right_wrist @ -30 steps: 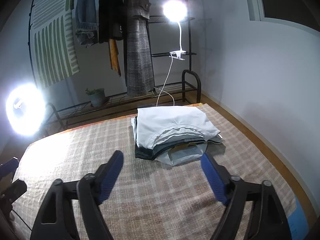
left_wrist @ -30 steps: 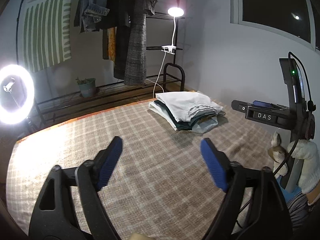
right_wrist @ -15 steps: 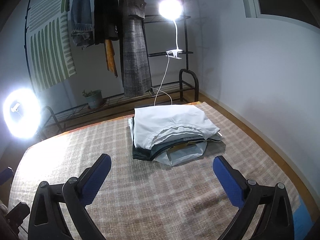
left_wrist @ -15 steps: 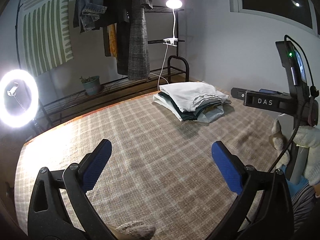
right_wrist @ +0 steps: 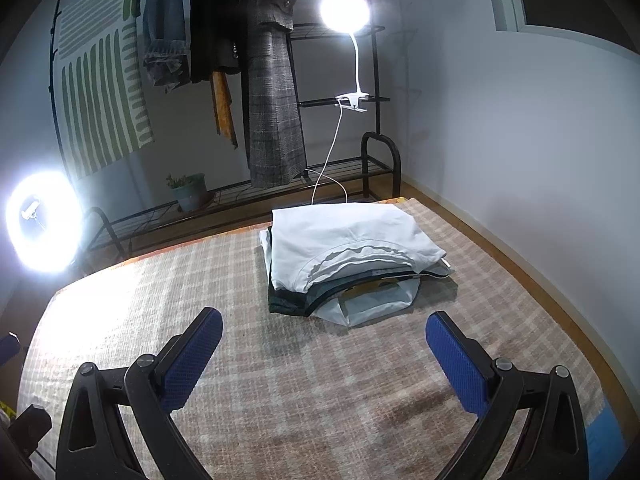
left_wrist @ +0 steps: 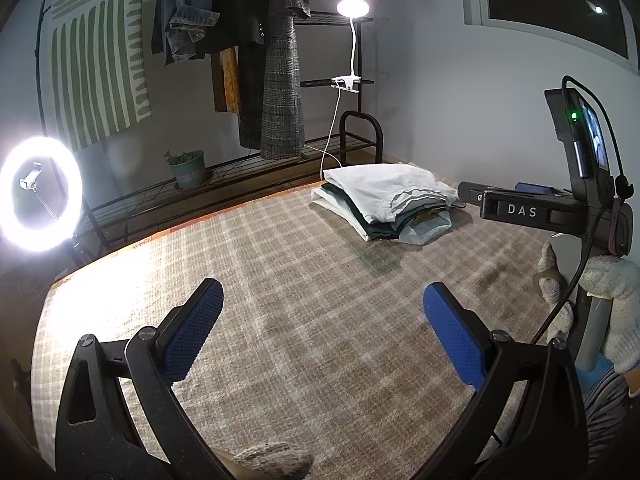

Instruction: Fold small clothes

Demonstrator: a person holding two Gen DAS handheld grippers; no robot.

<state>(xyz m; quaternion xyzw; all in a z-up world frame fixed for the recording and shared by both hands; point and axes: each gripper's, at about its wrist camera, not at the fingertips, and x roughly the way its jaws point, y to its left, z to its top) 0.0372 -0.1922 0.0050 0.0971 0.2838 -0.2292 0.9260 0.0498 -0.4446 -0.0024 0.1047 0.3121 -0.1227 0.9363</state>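
Note:
A stack of folded clothes (left_wrist: 386, 200), white on top with dark pieces under it, lies at the far right of the plaid-covered surface (left_wrist: 280, 280). It shows in the right wrist view (right_wrist: 348, 256) straight ahead. My left gripper (left_wrist: 324, 328) is open and empty, hovering over bare plaid well short of the stack. My right gripper (right_wrist: 324, 354) is open and empty, a short way in front of the stack. The right gripper's body (left_wrist: 560, 208) shows at the right of the left wrist view, held by a gloved hand (left_wrist: 612, 300).
A clothes rack (right_wrist: 260, 80) with hanging garments stands behind the surface. A clip lamp (right_wrist: 344, 12) and a ring light (left_wrist: 38, 194) shine brightly. A potted plant (left_wrist: 186, 166) sits on the low shelf. A wall (right_wrist: 520, 160) runs along the right.
Both grippers opened wider and pulled back and up a little from the stack. The stack has not moved.

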